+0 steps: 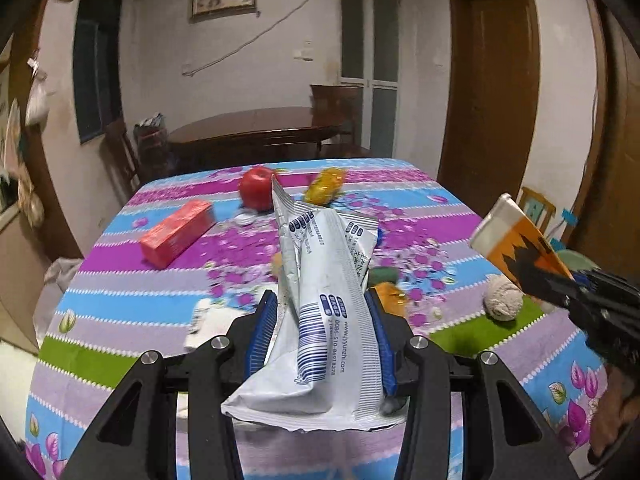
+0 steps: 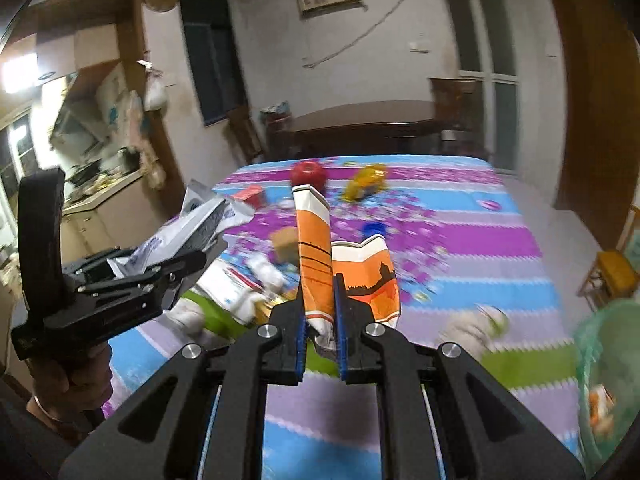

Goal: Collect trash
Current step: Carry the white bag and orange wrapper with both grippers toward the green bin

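White wrapper (image 1: 328, 320) clamped in left hand-held gripper (image 1: 320, 320); right hand-held gripper (image 2: 320, 320) pinches orange carton (image 2: 316, 248). Apple (image 1: 256, 188) at 12 o'clock on table (image 1: 120, 280).

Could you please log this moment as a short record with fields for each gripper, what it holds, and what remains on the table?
left gripper: shut on white wrapper, lifted above the table
right gripper: shut on orange carton, flattened, also lifted
table: covered by striped floral cloth
remaining items: red box, red apple, yellow packet, crumpled paper ball
bin: green basket, at the right table edge
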Demonstrator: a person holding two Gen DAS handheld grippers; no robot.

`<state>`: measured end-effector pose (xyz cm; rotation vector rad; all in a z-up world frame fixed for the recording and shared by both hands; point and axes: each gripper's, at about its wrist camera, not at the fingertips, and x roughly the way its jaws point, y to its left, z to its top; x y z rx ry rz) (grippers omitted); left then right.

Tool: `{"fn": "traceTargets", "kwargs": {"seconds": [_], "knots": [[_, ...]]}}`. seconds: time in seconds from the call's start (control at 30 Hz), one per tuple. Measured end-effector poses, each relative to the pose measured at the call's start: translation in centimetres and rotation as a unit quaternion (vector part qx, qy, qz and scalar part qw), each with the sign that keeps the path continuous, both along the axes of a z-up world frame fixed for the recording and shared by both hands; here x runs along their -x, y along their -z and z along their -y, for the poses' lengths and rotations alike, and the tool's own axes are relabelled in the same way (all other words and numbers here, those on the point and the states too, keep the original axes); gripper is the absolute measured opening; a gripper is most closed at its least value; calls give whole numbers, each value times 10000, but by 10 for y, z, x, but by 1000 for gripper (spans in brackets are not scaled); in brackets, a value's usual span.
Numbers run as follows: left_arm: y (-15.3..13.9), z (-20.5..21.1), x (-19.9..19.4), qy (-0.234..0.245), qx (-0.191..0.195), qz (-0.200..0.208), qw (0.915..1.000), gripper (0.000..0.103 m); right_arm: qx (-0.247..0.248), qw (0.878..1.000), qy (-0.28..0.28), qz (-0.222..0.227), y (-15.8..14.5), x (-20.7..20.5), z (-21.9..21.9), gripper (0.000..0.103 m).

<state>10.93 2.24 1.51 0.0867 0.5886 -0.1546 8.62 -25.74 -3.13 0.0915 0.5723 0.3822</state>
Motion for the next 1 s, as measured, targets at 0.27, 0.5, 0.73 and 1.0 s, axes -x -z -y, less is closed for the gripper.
{"fn": "traceTargets", "kwargs": {"seconds": [0.27,0.5,0.73,1.0], "knots": [[2,71,-5,434,-289,87,9986,46,-136,9979,628,79,4,18,52,10],[-6,126,-10,792,-420,199,9958,46,-126,9931,1119,343,-9,37,96,10],[-13,180,-14,1195,-545,334,9908,46,-54,9856,1603,536,-18,53,137,10],[-14,245,-11,1640,-675,417,9833,46,116,9763,2093,543,-18,64,178,10]]}}
